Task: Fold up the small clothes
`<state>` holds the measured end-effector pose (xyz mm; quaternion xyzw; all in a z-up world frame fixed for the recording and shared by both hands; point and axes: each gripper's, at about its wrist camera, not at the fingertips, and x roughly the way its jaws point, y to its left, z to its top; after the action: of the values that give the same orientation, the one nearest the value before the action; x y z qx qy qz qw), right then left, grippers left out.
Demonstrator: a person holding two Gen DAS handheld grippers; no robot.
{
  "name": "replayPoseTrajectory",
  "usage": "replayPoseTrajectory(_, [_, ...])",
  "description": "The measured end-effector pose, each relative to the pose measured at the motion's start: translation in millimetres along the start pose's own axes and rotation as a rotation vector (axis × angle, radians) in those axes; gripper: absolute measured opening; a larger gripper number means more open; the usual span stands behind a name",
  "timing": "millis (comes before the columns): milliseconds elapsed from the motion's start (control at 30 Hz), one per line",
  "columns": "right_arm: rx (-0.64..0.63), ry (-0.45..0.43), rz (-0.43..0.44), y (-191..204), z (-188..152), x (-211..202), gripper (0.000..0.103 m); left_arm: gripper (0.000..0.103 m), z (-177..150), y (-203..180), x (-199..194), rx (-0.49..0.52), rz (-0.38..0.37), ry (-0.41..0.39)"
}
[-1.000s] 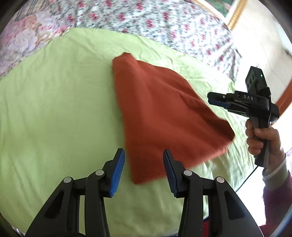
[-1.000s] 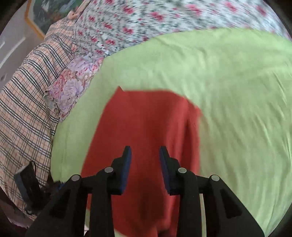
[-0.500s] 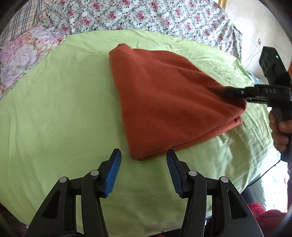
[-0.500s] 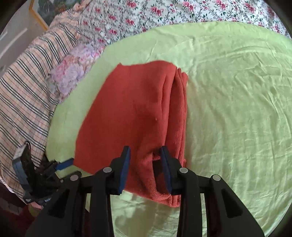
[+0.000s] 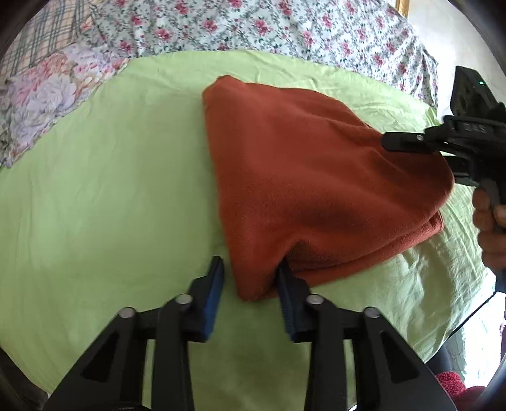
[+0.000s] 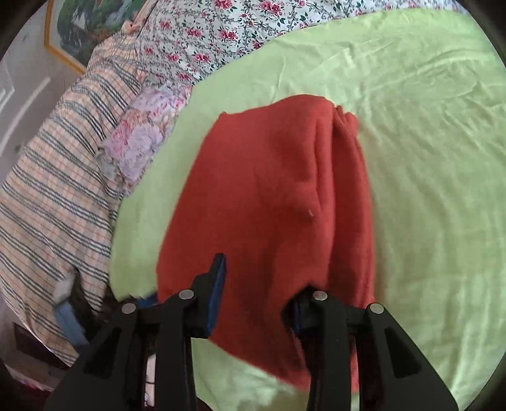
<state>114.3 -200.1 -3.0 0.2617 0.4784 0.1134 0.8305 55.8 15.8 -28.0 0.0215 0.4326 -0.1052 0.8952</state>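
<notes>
The rust cloth (image 5: 316, 189) lies already folded in layers on the green sheet (image 5: 110, 189). My left gripper (image 5: 251, 284) straddles its near corner, spread; my right gripper (image 6: 257, 294), spread too, straddles the other end. I judge another fold remains.

Rust-red cloth (image 5: 316, 189), lime-green sheet (image 5: 110, 189), rose-floral white bedspread (image 5: 253, 25), plaid pillow (image 6: 57, 189), blue-padded black fingers (image 5: 215, 291)

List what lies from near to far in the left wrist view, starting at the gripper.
left gripper → rust-red folded cloth → green sheet → floral bedspread
</notes>
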Motion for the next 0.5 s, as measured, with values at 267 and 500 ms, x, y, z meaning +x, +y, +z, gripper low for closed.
replayPoseTrajectory(267, [-0.053, -0.180, 0.158, 30, 9, -39, 0.003, 0.014, -5, 3, -7, -0.010, -0.003, -0.023])
replayPoseTrajectory(500, [0.009, -0.090, -0.026, -26, -25, -20, 0.003, 0.013, -7, 6, -6, -0.005, -0.022, -0.012])
